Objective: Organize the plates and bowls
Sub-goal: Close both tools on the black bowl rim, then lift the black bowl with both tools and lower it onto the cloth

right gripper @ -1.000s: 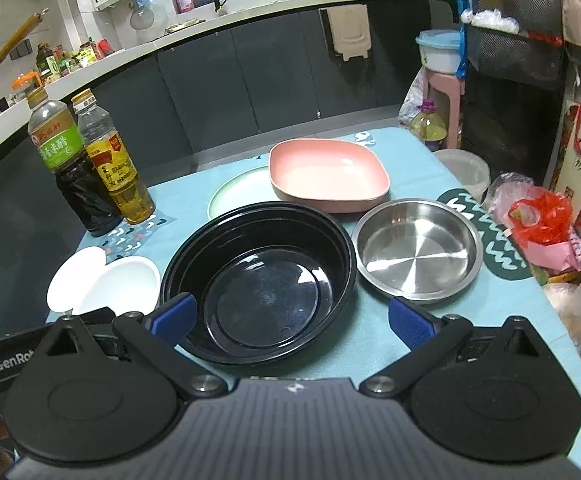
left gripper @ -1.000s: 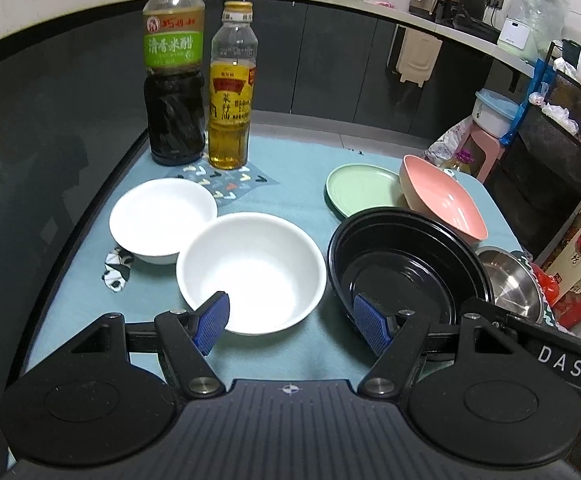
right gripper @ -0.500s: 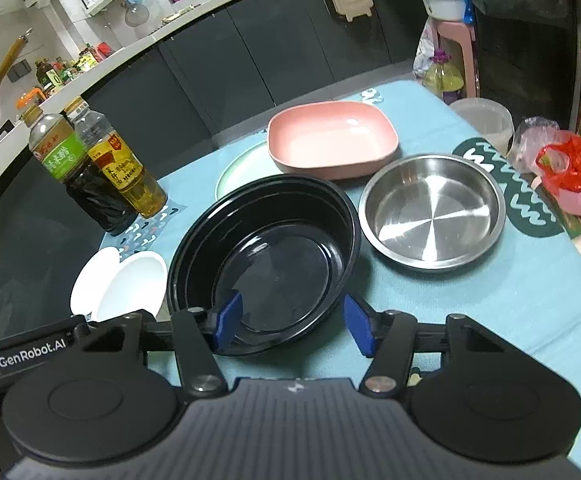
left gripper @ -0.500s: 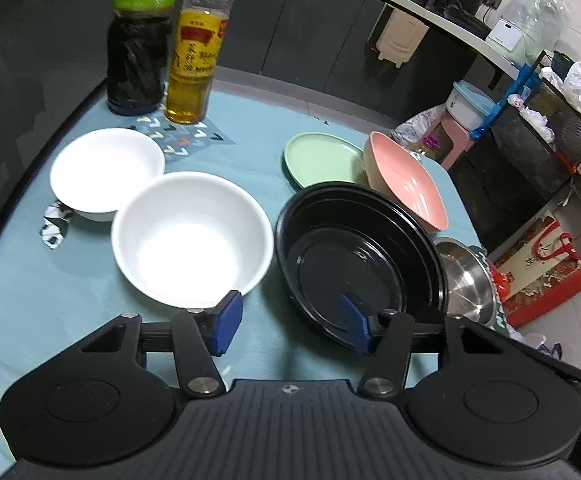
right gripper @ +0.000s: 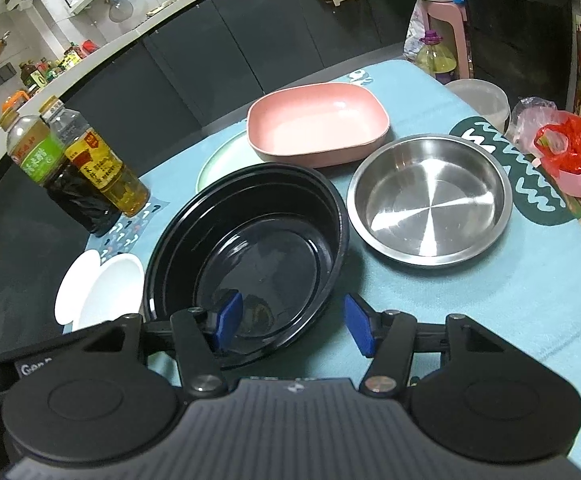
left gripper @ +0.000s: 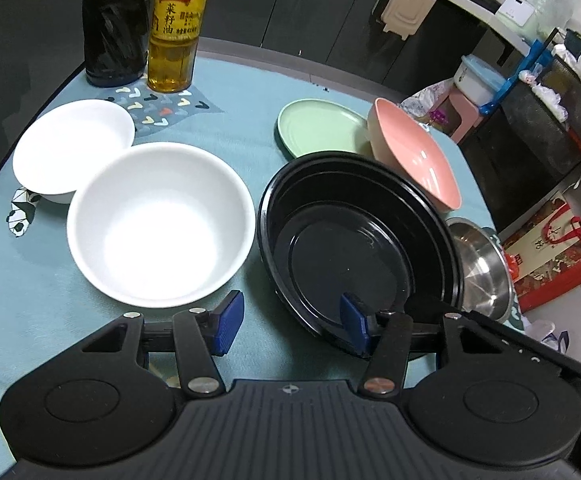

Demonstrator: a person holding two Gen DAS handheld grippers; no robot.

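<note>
A large black bowl (left gripper: pixel 354 236) sits mid-table, also in the right wrist view (right gripper: pixel 250 248). A big white bowl (left gripper: pixel 158 224) and a smaller white bowl (left gripper: pixel 70 152) lie to its left. A green plate (left gripper: pixel 318 126), a pink square bowl (right gripper: pixel 316 122) and a steel dish (right gripper: pixel 428 198) lie behind and right. My left gripper (left gripper: pixel 290 326) is open, straddling the black bowl's near left rim. My right gripper (right gripper: pixel 292 326) is open, straddling its near right rim. Neither touches it that I can tell.
Two bottles, dark vinegar (left gripper: pixel 116 36) and yellow oil (left gripper: pixel 176 36), stand at the table's far left. A red plastic bag (right gripper: pixel 566 148) and a white tub (right gripper: pixel 478 100) sit at the right edge. Dark cabinets run behind the teal table (left gripper: pixel 22 280).
Both grippers moved forward and down to the black bowl. Their jaws narrowed from wide open. The dishes have not moved.
</note>
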